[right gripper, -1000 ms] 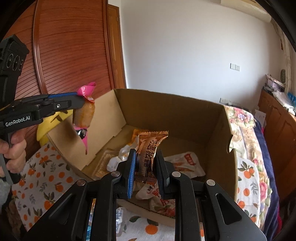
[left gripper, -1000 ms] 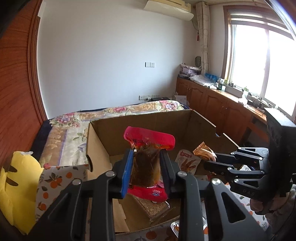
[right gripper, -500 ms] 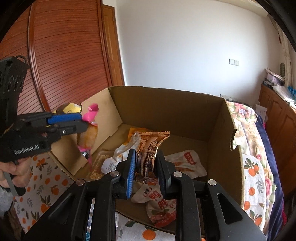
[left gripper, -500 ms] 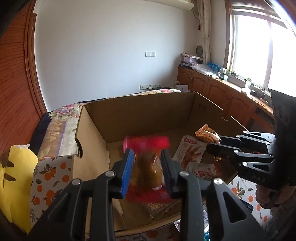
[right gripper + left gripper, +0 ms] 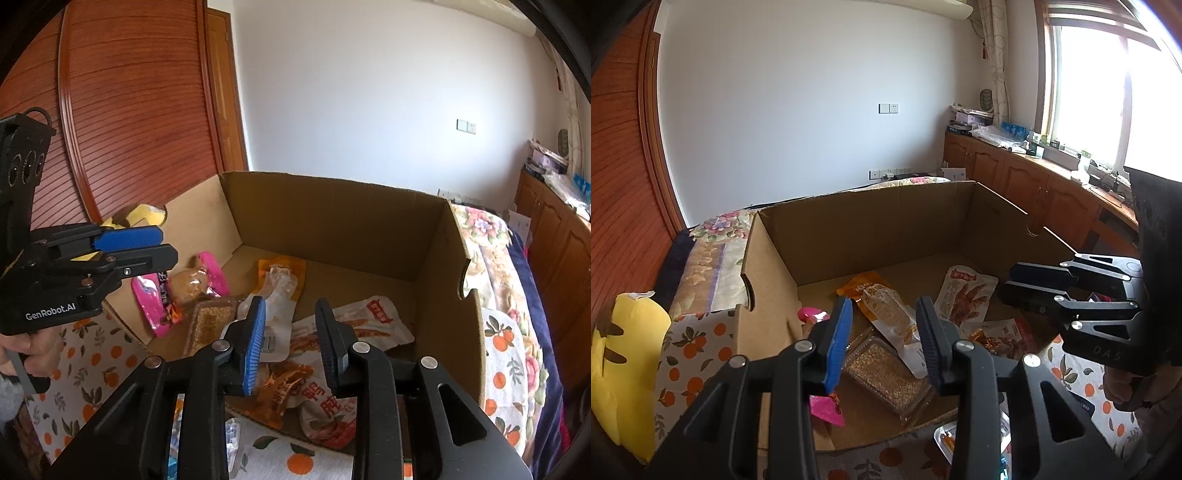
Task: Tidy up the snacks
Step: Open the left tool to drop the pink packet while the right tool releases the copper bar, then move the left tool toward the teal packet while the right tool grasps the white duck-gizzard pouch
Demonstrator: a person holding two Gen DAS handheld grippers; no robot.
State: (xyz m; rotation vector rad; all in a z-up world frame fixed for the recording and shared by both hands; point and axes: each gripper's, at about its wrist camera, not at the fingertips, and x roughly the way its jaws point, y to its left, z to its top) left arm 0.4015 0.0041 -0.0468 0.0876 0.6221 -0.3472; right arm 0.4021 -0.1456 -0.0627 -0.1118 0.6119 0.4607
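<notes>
An open cardboard box [image 5: 871, 225] [image 5: 332, 218] holds several snack packets. My left gripper [image 5: 884, 343] is open and empty above the box's near left part; it also shows in the right wrist view [image 5: 147, 243]. The pink-ended packet [image 5: 184, 288] lies at the box's left wall, partly hidden behind my left fingers [image 5: 827, 406]. My right gripper [image 5: 290, 347] is open and empty over the box's near edge; it also shows in the left wrist view [image 5: 1027, 280]. The copper-orange packet [image 5: 280, 387] lies in the box under it.
The box stands on an orange-print cloth [image 5: 92, 369] [image 5: 1086, 384]. A yellow cushion [image 5: 624, 354] lies left of the box. More packets [image 5: 949, 435] lie on the cloth in front of the box. Wooden cabinets [image 5: 1034, 184] stand under the window at right.
Both grippers lowered over the box and opened. The pink-ended packet dropped from the left gripper into the box, and the copper-orange packet dropped from the right gripper.
</notes>
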